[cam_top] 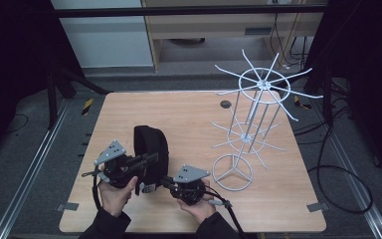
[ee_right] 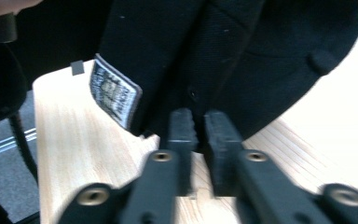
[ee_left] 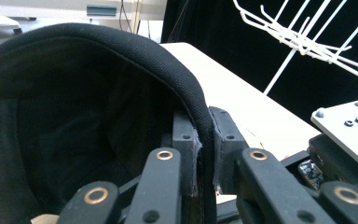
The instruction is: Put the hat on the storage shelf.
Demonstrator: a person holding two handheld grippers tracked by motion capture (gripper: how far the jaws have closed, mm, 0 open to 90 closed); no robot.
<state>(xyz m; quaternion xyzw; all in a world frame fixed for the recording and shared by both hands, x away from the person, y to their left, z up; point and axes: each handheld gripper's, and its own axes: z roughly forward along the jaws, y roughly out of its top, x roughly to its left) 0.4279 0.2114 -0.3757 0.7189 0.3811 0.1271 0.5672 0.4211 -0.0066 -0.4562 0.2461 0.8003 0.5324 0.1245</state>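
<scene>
Honestly, my left gripper (ee_left: 204, 161) clamps the black cap (cam_top: 150, 149) rim, but my right gripper (ee_right: 199, 135), closed at its edge, may slip off

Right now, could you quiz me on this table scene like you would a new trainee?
1. True or false: the left gripper is clamped on the rim of the black cap.
2. What stands on the wooden table to the right of the cap: A, a white wire rack; B, a blue bucket; C, a stack of plates?
3. What pale thing hangs from the cap in the right gripper view?

Key
1. True; its jaws pinch the fabric edge.
2. A, the white wire rack.
3. A sewn label, just left of the right gripper, whose jaws stand almost together at the cap's lower edge.
</scene>
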